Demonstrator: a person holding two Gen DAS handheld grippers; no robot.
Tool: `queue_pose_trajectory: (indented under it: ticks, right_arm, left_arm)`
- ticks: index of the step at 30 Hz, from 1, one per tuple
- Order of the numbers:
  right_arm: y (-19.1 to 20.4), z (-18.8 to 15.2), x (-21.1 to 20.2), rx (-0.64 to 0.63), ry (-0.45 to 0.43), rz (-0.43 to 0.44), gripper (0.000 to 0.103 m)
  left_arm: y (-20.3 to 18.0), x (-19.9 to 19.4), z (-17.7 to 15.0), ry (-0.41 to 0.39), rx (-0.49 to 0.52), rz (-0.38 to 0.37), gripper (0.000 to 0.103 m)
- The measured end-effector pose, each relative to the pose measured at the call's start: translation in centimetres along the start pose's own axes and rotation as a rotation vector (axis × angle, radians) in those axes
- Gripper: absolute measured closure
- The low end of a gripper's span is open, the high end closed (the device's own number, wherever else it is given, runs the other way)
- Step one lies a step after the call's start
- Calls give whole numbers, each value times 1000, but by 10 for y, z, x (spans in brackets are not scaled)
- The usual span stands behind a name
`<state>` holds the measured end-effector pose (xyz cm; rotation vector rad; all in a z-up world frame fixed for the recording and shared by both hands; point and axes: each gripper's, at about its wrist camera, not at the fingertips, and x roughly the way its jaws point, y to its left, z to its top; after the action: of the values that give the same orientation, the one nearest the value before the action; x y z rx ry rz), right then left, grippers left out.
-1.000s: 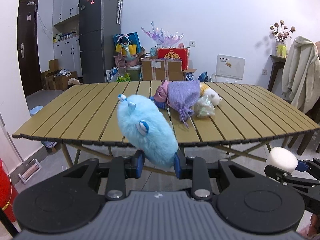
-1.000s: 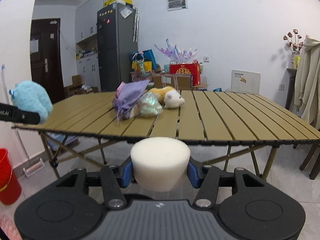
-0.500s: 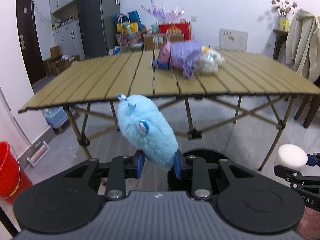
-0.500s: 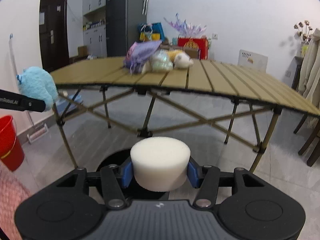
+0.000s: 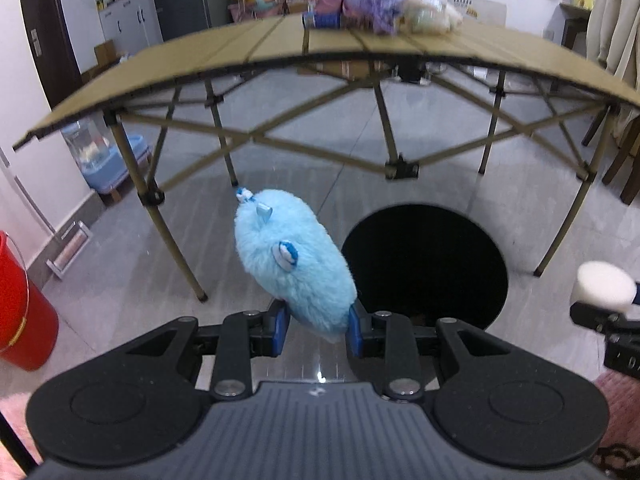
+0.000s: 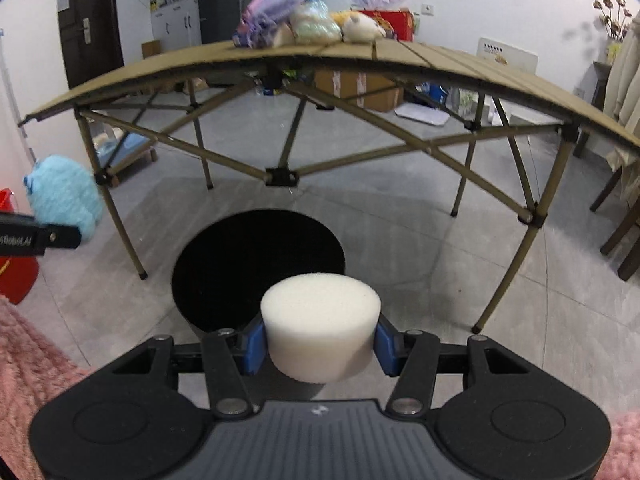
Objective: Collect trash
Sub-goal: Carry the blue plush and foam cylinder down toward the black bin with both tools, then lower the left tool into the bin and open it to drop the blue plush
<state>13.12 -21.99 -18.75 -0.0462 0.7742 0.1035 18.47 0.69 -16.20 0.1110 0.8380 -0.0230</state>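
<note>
Pinching blue plush btwn left jaws, white foam puck btwn right jaws.

A bin stood on the floor before the bench, with a heap of soft things on the bench top. The plush toy hung left of the bin's mouth, the foam block over its near rim. A bucket stood far left.
</note>
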Motion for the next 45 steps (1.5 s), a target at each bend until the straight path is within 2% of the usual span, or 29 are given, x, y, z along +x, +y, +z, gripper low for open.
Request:
queue_pose_trajectory:
  ticks: [13, 20, 45]
  right_arm:
    - [-13, -4, 35, 44, 59, -54, 50]
    - [-18, -1, 45, 58, 78, -78, 50]
    - [-67, 10, 79, 179, 77, -185, 50]
  left_arm:
    - [-8, 26, -9, 69, 29, 6, 73]
    - [-15, 28, -4, 57, 39, 20, 73]
    - [-56, 56, 24, 70, 66, -41, 73]
